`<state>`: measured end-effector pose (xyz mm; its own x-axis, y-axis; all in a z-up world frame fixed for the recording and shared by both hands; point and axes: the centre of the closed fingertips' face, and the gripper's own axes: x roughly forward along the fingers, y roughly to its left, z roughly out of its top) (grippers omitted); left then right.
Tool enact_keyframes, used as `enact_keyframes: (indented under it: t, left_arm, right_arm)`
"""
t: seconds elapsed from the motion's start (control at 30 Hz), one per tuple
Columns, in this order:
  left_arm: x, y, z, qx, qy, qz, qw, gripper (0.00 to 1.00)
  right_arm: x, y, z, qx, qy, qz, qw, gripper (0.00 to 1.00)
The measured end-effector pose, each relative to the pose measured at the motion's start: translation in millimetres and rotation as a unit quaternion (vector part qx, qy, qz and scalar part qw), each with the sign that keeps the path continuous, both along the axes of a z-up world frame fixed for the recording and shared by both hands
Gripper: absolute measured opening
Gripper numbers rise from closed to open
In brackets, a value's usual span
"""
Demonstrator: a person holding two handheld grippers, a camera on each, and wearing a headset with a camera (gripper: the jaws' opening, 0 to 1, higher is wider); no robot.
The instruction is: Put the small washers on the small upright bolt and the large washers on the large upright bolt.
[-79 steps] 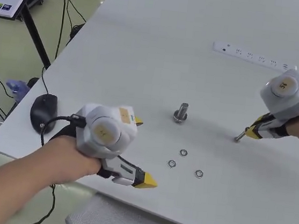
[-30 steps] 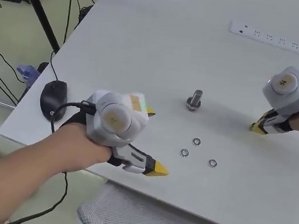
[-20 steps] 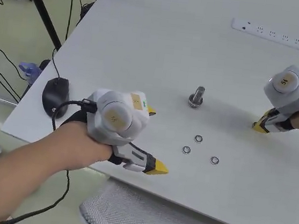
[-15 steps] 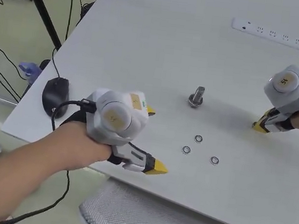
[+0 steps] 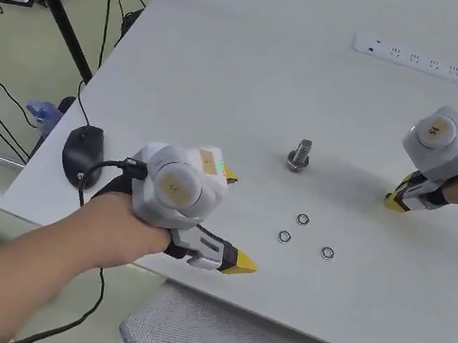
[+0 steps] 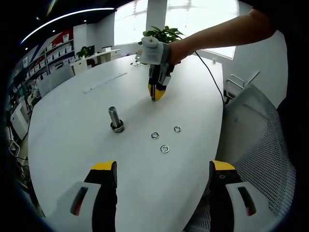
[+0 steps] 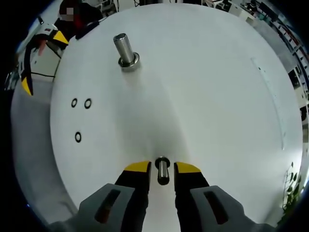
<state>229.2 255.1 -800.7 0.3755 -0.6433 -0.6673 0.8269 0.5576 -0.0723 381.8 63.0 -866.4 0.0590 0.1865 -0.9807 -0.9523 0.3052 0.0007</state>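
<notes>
— Washers [image 5: 302, 220]: you have three small ones lying flat on the table [image 5: 224, 72], close together but not touching, all three off the bolts.

— They lie nearer you than the large bolt [image 5: 299, 155], a little to its right. That bolt stands upright on its wider foot, out in the open middle of the table.

— Your left tongs [image 6: 163, 168] hover at the near edge, left of the washers. The jaws gape wide with nothing between them.

— Your right tongs [image 7: 162, 170] point down at the table, well to the right of the large bolt, with the yellow tips at the surface.

— The small bolt [image 7: 162, 174] stands right between those jaws, seen almost end-on in the right gripper view. The jaws are drawn in close, yet a dark sliver shows on either side of it, so I cannot tell whether you are pinching it or merely flanking it.

— A power strip [image 5: 423, 63] lies along the far side, and a mouse [image 5: 80, 155] sits at the left edge, near your left tongs.
</notes>
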Motion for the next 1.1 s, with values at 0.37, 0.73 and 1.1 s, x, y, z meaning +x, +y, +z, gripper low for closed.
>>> enact_keyframes:
  t: [0.37,0.73,1.1]
  left_arm:
    - [1.4,4.6,2.8,-0.005,0.000,0.004,1.0000,0.77]
    - [-1.5,3.7,13.0,-0.004,-0.016,-0.005,0.9999,0.77]
    - [-10.9,6.1,19.6,0.001,-0.020,-0.004,0.9998,0.77]
  right_arm:
    - [7.5,-2.4,17.7,-0.004,-0.013,0.015,0.9998,0.21]
    - [2.6,4.9,49.6,0.003,-0.038,0.042,0.9984,0.21]
    - [-11.3,19.7,68.2,0.018,-0.047,0.061,0.9969,0.21]
